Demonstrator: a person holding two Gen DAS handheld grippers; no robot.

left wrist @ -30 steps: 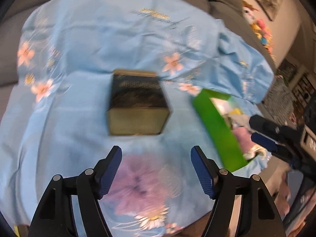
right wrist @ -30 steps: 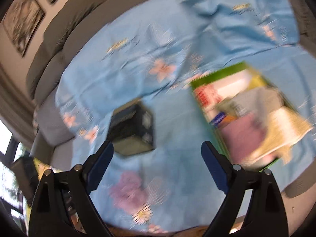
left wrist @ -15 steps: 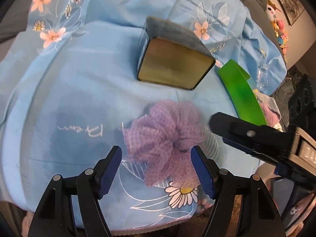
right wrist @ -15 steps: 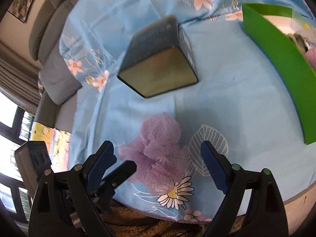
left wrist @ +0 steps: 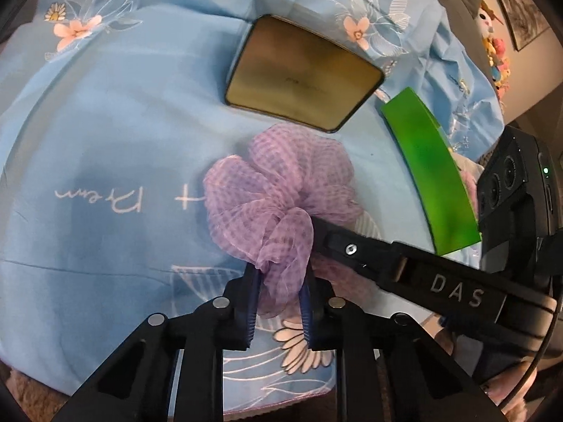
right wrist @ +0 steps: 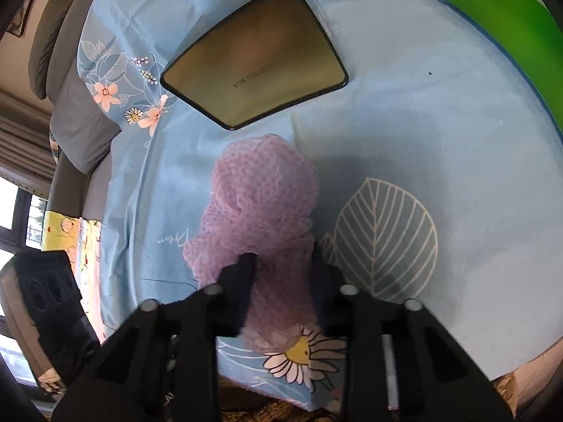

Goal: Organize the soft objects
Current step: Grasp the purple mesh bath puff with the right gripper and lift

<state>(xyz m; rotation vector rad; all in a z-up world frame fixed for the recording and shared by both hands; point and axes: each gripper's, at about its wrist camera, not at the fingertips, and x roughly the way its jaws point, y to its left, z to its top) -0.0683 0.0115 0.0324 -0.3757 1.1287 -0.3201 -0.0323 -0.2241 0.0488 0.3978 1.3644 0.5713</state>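
Blue floral sheet (left wrist: 116,140) covers the whole work surface, w/ pink blossoms, a white leaf print (right wrist: 383,239) and a daisy near the front edge. Grey sofa cushions (right wrist: 52,35) sit behind it, and a framed pic hangs on the wall at far right in my left view.

Purple mesh pouf (left wrist: 278,190) lies mid-sheet, just in front of the gold-faced tin (left wrist: 302,74), which lies tipped on its side; the two look v. close, maybe touching, can't tell for sure. Green box (left wrist: 429,176) sits off to the right of both, its near wall facing me, some soft stuff visible inside but too blurred to name.

My left gripper (left wrist: 279,292) is closed down on the pouf's near frill: both blue pads pinch the mesh, w/ a tuft bunched up between them. My right gripper (right wrist: 281,277) comes in from the other side, its jaws closing, mesh packed between the fingers and pressed by both. In my left view the right gripper's black finger pokes into the pouf from the right, close to my left fingertips. So both tools have hold of the same pouf, which rests on the sheet.
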